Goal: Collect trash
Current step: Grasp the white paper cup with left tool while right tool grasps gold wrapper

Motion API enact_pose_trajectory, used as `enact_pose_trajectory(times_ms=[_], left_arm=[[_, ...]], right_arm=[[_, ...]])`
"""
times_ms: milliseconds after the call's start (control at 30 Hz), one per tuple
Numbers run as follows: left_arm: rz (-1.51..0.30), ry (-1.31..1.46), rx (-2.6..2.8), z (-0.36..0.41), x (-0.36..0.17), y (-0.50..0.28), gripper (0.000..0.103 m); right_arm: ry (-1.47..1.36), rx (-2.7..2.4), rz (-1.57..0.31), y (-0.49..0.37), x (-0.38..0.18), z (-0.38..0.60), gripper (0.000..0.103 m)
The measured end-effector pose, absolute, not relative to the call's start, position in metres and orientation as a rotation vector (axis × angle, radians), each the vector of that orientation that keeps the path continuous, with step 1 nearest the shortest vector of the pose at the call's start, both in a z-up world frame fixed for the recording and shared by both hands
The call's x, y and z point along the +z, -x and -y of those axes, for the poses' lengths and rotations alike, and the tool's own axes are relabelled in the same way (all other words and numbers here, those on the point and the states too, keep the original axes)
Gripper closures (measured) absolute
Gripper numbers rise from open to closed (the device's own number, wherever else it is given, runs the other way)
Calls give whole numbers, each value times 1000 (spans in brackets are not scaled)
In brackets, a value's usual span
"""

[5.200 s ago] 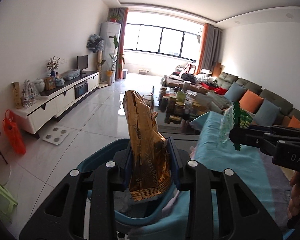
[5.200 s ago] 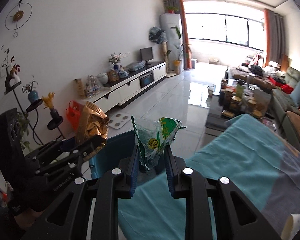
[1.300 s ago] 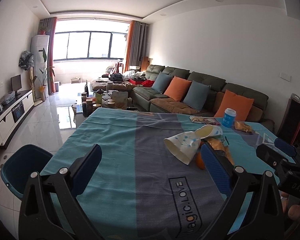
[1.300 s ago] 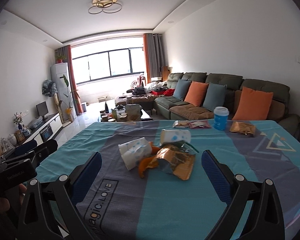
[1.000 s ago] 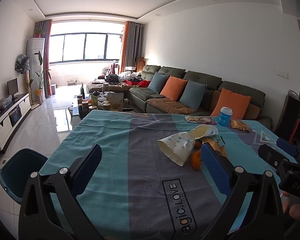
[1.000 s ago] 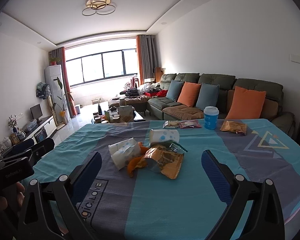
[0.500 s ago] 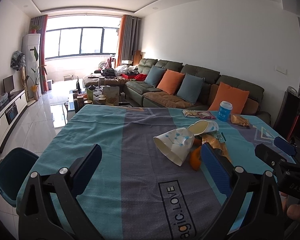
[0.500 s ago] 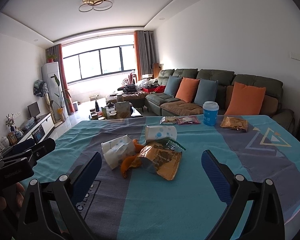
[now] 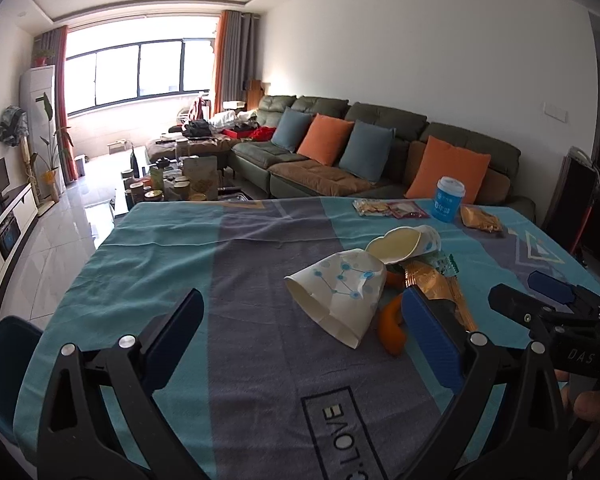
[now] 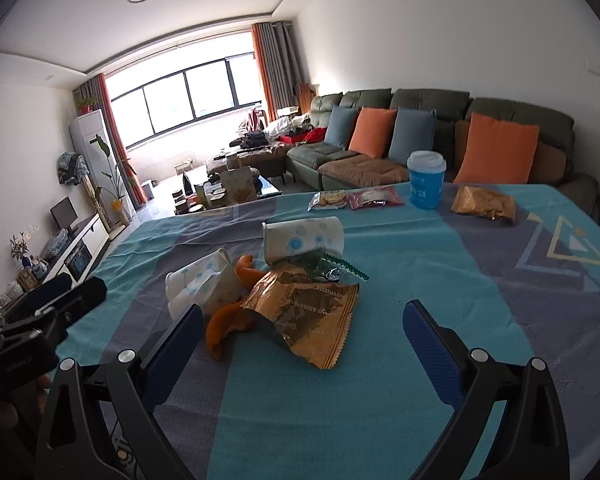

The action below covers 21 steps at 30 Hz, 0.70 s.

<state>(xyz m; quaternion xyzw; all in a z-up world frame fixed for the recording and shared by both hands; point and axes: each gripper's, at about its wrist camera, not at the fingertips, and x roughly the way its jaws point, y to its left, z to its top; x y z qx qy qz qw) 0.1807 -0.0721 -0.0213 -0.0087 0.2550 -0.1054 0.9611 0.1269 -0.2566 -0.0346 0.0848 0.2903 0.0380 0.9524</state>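
Both tongs (image 9: pixel 300 332) now empty, spread above trash (image 10: pixel 300 300)

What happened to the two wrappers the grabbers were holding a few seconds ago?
Both were let go; neither shows now. The left gripper and right gripper now gape empty, turned from the blue bin to the table's pile. The paper cups, gold wrapper and orange peel stayed put.

bin (image 9: pixel 4 364) cut by frame edge, wrapper (image 9: pixel 440 284) half hidden

Blown-out window (image 9: pixel 140 72) backlight; sharp, edges fisheye-warped.
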Motion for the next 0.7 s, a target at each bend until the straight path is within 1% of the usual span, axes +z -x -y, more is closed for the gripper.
enact_pose_trajectory(times_ms=[300,700], left_arm=[[-602,-54,-274,94,-39,-242,5],[-674,-161,-375,117,-58,-289,5]], right_arm=[[-290,116,-691,-173,-49,268,7],[-354,108,-778,-202,-68,273,7]])
